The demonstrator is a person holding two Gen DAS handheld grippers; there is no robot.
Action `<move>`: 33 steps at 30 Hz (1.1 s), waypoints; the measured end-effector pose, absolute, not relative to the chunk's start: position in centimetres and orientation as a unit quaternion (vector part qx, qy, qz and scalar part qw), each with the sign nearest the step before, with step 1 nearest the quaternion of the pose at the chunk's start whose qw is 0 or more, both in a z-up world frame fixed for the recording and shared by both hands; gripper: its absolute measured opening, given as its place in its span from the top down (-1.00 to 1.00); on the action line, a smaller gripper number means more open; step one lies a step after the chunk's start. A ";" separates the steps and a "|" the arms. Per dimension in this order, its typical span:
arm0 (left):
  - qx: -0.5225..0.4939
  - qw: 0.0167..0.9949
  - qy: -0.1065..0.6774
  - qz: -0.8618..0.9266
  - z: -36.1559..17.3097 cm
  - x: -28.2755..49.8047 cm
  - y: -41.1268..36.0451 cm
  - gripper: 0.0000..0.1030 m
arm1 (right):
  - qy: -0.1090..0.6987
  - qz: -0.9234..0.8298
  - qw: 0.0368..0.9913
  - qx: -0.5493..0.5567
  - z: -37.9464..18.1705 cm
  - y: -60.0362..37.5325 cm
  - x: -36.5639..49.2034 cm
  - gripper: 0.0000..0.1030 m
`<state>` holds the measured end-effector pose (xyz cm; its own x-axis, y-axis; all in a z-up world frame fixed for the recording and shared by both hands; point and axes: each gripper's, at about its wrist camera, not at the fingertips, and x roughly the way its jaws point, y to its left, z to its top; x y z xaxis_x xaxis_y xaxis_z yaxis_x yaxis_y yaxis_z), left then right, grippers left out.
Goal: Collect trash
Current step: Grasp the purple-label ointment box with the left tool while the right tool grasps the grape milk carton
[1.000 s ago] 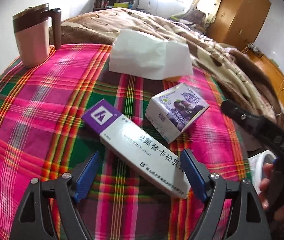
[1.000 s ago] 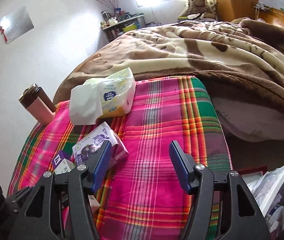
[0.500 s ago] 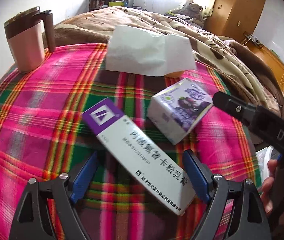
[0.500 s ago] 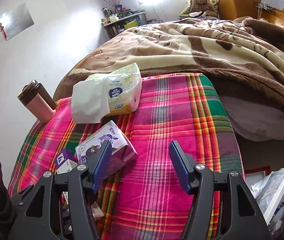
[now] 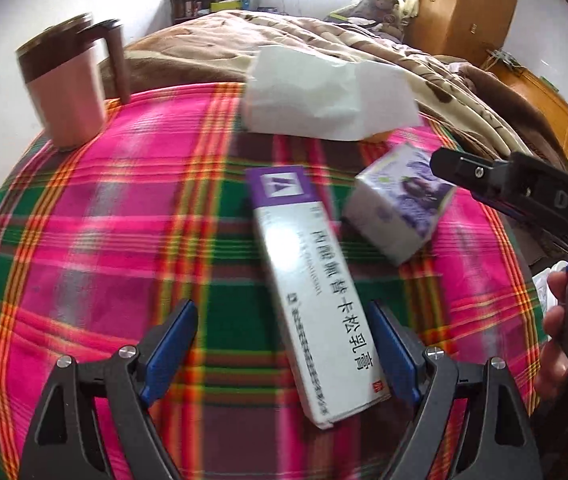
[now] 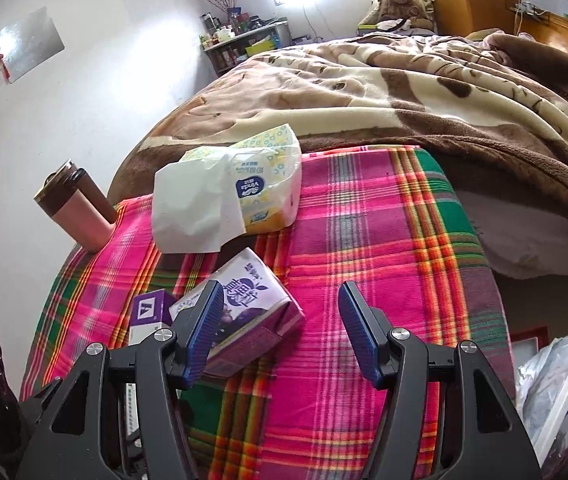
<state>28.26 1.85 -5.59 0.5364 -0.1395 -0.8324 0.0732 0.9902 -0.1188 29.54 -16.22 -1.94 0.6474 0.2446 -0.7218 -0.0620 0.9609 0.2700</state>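
Observation:
A long white medicine box with a purple end (image 5: pixel 316 292) lies on the plaid cloth (image 5: pixel 124 240), its near end between the fingers of my open left gripper (image 5: pixel 284 356). A purple milk carton (image 5: pixel 400 208) lies just right of it; it also shows in the right wrist view (image 6: pixel 244 308), partly behind the left finger of my open, empty right gripper (image 6: pixel 280 328). The medicine box's purple end (image 6: pixel 150 308) peeks out left of the carton there. The right gripper's body (image 5: pixel 524 184) reaches in beside the carton.
A pink mug with a brown lid (image 5: pixel 68 92) stands at the cloth's far left. A tissue pack (image 6: pixel 264 184) with a white tissue (image 5: pixel 324 100) pulled out sits at the far edge. A blanketed bed (image 6: pixel 404 80) lies behind. A white bag with trash (image 6: pixel 556 384) is at the right.
My left gripper has moved forward and turned, so the medicine box now lies lengthwise between its fingers. My right gripper has moved closer to the milk carton.

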 end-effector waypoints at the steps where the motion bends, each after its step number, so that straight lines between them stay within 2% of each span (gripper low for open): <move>1: -0.035 0.877 0.477 -0.056 -5.5 28.1 2.4 -0.69 | 0.415 0.081 0.899 0.110 -2.1 -16.0 29.7 -0.19; 3: -0.035 0.878 0.475 -0.044 -5.6 28.0 3.4 -0.69 | 0.416 0.080 0.898 0.122 -2.5 -15.7 30.0 -0.24; 4: -0.035 0.879 0.473 -0.038 -5.7 27.9 4.0 -0.69 | 0.418 0.078 0.896 0.127 -2.6 -15.6 30.1 -0.39; 5: -0.039 0.881 0.471 -0.033 -5.7 27.8 4.5 -0.69 | 0.417 0.074 0.896 0.131 -2.8 -15.4 30.2 -0.44; 17: -0.064 0.888 0.455 -0.028 -5.7 27.6 6.2 -0.69 | 0.434 0.052 0.894 0.095 -3.0 -12.7 31.8 -0.46; 22: -0.069 0.889 0.452 -0.028 -5.7 27.5 6.3 -0.69 | 0.438 0.043 0.895 0.066 -3.0 -12.0 32.4 -0.53; 28: -0.066 0.890 0.450 -0.027 -5.7 27.9 6.2 -0.69 | 0.445 0.053 0.889 0.095 -3.2 -12.9 31.9 -0.53; 33: -0.063 0.891 0.450 -0.025 -5.7 28.2 6.0 -0.69 | 0.456 0.068 0.873 0.162 -4.0 -14.1 31.5 -0.53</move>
